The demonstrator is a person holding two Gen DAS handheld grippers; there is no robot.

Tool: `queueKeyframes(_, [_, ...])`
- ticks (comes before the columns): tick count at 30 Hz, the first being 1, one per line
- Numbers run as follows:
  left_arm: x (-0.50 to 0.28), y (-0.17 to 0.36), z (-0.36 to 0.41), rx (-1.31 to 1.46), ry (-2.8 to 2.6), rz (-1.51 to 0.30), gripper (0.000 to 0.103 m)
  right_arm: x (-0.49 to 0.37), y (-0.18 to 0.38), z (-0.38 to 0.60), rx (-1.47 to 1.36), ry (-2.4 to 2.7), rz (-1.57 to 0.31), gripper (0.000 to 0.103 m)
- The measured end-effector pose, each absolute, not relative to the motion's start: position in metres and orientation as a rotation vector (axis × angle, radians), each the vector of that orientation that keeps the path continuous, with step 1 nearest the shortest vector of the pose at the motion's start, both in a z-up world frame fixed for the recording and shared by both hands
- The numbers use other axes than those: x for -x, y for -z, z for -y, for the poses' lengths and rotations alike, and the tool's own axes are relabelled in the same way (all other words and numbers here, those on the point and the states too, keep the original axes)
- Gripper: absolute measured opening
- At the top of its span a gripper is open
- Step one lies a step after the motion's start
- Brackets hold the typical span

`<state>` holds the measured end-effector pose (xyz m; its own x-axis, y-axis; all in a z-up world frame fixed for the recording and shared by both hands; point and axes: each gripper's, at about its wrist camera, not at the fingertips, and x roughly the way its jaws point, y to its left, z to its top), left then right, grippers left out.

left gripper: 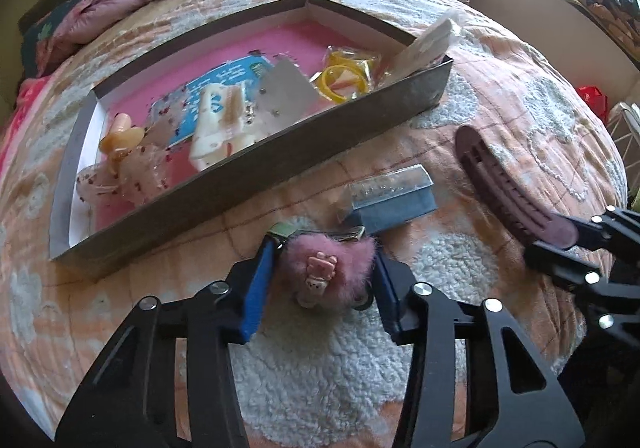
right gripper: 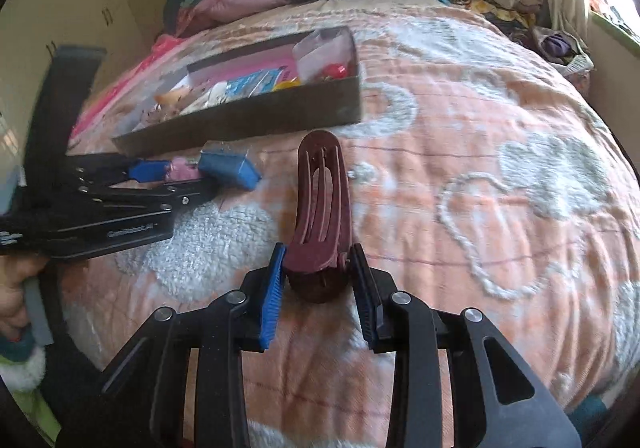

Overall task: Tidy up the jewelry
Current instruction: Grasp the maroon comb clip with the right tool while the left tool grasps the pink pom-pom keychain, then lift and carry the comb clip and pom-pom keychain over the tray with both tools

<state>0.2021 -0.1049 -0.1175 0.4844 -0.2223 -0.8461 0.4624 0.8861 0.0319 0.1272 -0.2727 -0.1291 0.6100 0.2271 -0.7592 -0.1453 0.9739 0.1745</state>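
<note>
On the bed quilt, my left gripper [left gripper: 326,248] is shut on a pink fluffy hair piece [left gripper: 328,264] with a small pink figure on it, its blue pads pressing into the fur on both sides. In the right wrist view the same left gripper [right gripper: 182,169] lies low at the left. My right gripper [right gripper: 318,252] is shut on the near end of a long maroon hair clip [right gripper: 324,183], which points away over the quilt. That clip [left gripper: 492,183] and the right gripper [left gripper: 560,236] also show at the right of the left wrist view.
A dark box with pink lining [left gripper: 240,183] lies behind, holding yellow bangles [left gripper: 344,81], a white clip [left gripper: 220,119], a blue card [left gripper: 224,87] and plastic packets. A small blue box with a clear lid [left gripper: 392,195] sits just beyond the pink piece. Pillows and clothes line the headboard.
</note>
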Motion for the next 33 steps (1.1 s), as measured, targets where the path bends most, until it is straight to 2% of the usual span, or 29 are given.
queueKeyframes(5, [-0.199, 0.114, 0.100, -0.228, 0.429, -0.980, 0.027, -0.113, 0.115, 0.288, -0.127, -0.205, -0.855, 0.031])
queueKeyframes(17, [-0.165, 0.081, 0.080, -0.142, 0.439, -0.921, 0.027, -0.087, 0.083, 0.292, -0.107, -0.217, -0.789, 0.031])
queueKeyframes(33, [-0.139, 0.013, 0.045, -0.100, 0.367, -0.784, 0.027, -0.059, 0.012, 0.270, -0.067, -0.324, -0.632, 0.031])
